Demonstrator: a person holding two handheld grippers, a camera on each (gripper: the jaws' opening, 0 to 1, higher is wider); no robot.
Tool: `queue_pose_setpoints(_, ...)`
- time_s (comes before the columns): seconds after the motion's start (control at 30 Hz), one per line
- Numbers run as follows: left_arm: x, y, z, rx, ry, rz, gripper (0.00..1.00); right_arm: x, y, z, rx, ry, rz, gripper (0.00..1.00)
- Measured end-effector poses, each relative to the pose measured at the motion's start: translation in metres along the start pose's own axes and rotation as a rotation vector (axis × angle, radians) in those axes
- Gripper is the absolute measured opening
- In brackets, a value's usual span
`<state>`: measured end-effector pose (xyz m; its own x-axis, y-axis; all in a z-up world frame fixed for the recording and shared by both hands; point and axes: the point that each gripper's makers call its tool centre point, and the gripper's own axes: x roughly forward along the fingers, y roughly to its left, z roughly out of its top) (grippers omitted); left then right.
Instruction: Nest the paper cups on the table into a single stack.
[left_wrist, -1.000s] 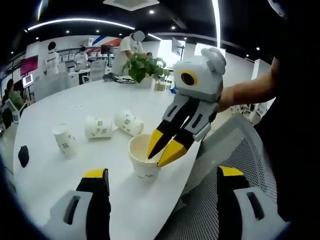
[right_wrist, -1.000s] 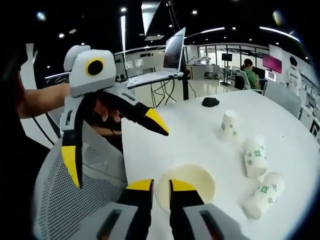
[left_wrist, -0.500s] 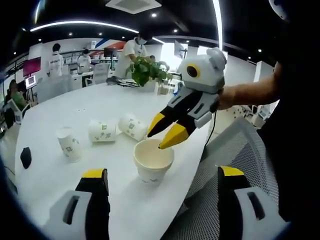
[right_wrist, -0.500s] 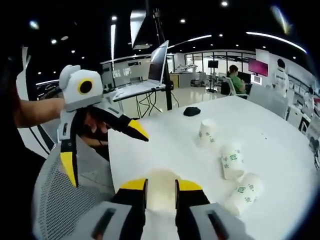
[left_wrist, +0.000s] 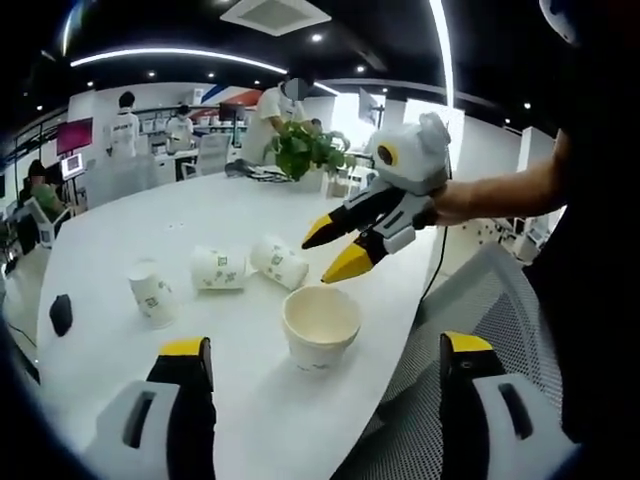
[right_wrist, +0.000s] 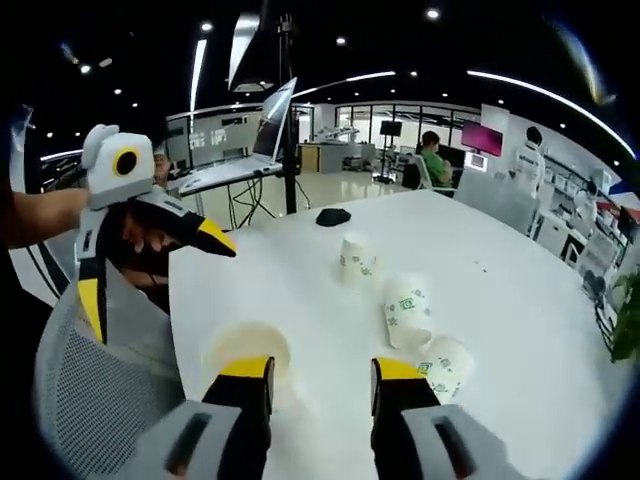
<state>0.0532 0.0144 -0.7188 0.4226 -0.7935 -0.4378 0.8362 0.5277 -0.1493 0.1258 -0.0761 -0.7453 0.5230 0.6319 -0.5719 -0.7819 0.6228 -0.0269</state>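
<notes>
On the white counter (left_wrist: 150, 215) an upright cup (left_wrist: 320, 326) stood near the edge, just below the right tongs (left_wrist: 333, 251), parted and empty; beyond stood one small cup (left_wrist: 151, 293) beside two tipped cups (left_wrist: 250, 267); left tongs (left_wrist: 325, 362) gaped wide

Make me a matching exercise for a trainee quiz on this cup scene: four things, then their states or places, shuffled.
1. near cup
2. far cup
3. black object
4. right gripper

A. jaws apart above the table
B. upright with mouth up, close to the table edge
C. standing mouth down
D. beyond the cups, near the far table edge

Pairs: 1-B, 2-C, 3-D, 4-A
</notes>
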Motion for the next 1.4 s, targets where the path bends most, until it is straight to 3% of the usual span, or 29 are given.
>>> queue_pose_setpoints(0.5, -0.009, 0.010, 0.001, -0.010, -0.020, 0.052, 0.96, 0.010, -0.049, -0.014, 0.072, 0.029, -0.136, 0.57)
queue_pose_setpoints(0.9, -0.010, 0.013, 0.003, -0.009, -0.028, 0.071, 0.96, 0.019, -0.075, -0.028, 0.169, 0.060, -0.227, 0.63)
queue_pose_setpoints(1.4, -0.015, 0.019, 0.006, -0.020, -0.057, 0.098, 0.97, 0.042, -0.103, -0.049, 0.307, 0.087, -0.303, 0.61)
